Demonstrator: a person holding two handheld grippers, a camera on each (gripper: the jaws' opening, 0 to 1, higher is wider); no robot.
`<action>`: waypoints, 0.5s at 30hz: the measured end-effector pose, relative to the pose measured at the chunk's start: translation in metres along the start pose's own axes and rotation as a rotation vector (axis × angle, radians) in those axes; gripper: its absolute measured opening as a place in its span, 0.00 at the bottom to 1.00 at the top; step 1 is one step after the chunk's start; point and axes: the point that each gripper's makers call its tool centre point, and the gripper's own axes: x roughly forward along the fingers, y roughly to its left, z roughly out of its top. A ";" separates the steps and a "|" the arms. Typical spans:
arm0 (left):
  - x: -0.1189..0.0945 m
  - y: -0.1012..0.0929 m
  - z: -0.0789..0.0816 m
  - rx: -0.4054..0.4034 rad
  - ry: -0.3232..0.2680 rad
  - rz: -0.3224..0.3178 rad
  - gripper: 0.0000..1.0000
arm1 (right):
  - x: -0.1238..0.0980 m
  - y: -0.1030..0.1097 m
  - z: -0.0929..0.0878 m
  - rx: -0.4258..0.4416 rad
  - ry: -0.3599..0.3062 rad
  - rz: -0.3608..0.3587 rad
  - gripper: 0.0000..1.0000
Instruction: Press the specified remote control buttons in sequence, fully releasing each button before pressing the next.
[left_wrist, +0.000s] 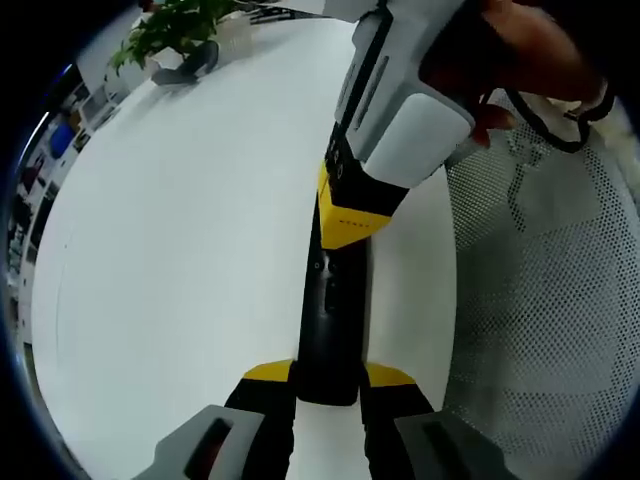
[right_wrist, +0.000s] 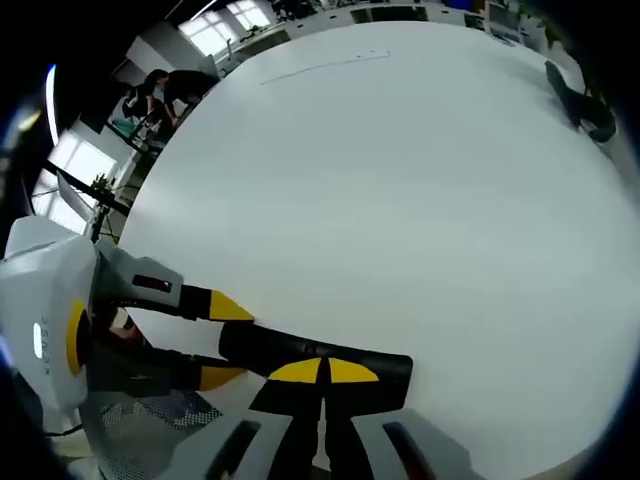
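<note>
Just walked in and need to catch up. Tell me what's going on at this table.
A person is working a black remote over a white table with two handheld claws. The left claw is shut on the remote's near end and holds it out lengthwise. The right claw, jaws closed, has its yellow tips down on the remote's top, apparently pressing a button. A potted plant stands at the table's far edge.

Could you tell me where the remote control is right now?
The remote control lies over the white table, held between the left gripper, while the right gripper presses it.
</note>
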 end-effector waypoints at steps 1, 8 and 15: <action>0.000 0.000 0.000 -0.002 0.002 0.001 0.24 | 0.000 0.000 0.000 -0.002 0.001 -0.001 0.00; 0.000 0.000 0.000 0.004 0.008 0.007 0.24 | -0.001 0.003 -0.005 -0.030 0.015 -0.007 0.00; 0.000 0.000 0.001 -0.005 0.004 0.010 0.25 | 0.000 0.004 -0.007 -0.057 0.033 -0.004 0.00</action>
